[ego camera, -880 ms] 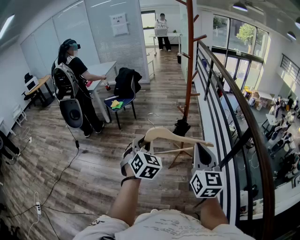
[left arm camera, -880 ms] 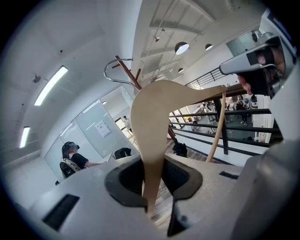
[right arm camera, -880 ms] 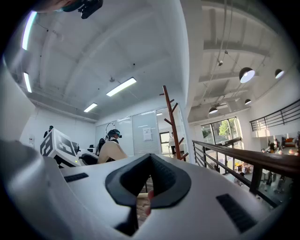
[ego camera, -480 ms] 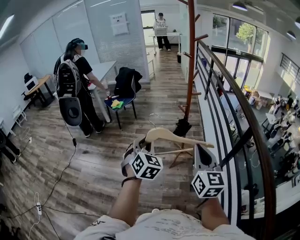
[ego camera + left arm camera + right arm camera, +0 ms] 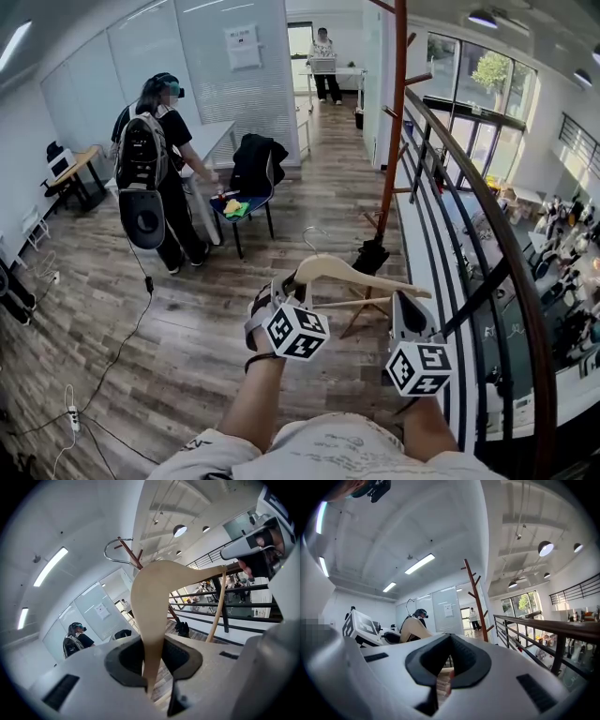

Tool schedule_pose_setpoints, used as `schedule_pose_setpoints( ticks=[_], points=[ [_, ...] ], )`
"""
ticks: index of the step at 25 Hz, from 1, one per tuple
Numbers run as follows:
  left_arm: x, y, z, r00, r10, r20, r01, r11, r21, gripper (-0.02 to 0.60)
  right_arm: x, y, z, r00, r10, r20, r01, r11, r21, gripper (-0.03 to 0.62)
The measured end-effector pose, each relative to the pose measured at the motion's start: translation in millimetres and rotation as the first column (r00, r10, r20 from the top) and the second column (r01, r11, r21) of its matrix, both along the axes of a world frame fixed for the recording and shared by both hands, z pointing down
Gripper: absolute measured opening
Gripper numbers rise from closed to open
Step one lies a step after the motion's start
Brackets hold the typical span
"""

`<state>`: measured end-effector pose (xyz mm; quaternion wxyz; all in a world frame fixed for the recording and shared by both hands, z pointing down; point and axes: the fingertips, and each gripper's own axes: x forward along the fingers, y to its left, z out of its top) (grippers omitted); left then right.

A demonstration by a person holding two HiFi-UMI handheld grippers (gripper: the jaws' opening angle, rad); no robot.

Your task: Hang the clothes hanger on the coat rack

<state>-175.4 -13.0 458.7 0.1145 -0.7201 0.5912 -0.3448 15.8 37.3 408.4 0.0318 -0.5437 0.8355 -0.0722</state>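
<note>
- Underfoot, a brown wood-plank floor runs the length of the long room.
- Along the right side stands a dark metal railing with a brown wooden handrail.
- Just beside that railing rises the reddish-brown wooden coat rack, a tall pole with short upward pegs. None of the pegs in view carries anything.
- On the left, a person in dark clothes with a backpack stands at a white table. A second person stands far off at the end of the room.
- Near the table is a dark-legged chair with a blue seat. A black jacket is draped over its back, and a small yellow-green cloth lies on its seat.
- The pale wooden clothes hanger with a thin metal hook is held low in front of the wearer, roughly level. It spans the two grippers with its hook uppermost, well apart from the coat rack and on none of its pegs.
- The left gripper has the hanger's left arm. In the left gripper view that arm drops straight down between the dark fingers, which are closed narrowly onto it.
- The right gripper meets the hanger's right end. In the right gripper view its dark fingers stand almost together, with a sliver of pale wood pinched in the slim gap.
</note>
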Motion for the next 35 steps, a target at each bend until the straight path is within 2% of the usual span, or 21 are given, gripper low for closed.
schedule_pose_setpoints(
  ticks=[7, 16, 35],
  points=[
    [-21.8, 1.6, 4.5, 1.000, 0.030, 0.006, -0.030, 1.000, 0.002, 0.091, -26.8, 10.1, 5.6, 1.000, 0.013, -0.026, -0.013, 1.000, -0.001, 0.000],
    [-34.3, -0.8, 13.5, 0.998, 0.056, -0.008, -0.056, 0.998, -0.006, 0.091, -41.6, 10.4, 11.4, 0.999, 0.031, -0.044, -0.031, 1.000, -0.004, 0.000],
    [-43.5, -45.3, 26.3, 0.998, 0.061, 0.017, -0.060, 0.998, -0.026, 0.091, -46.3, -39.6, 22.0, 0.999, 0.037, -0.008, -0.037, 0.999, -0.018, 0.000]
  ],
)
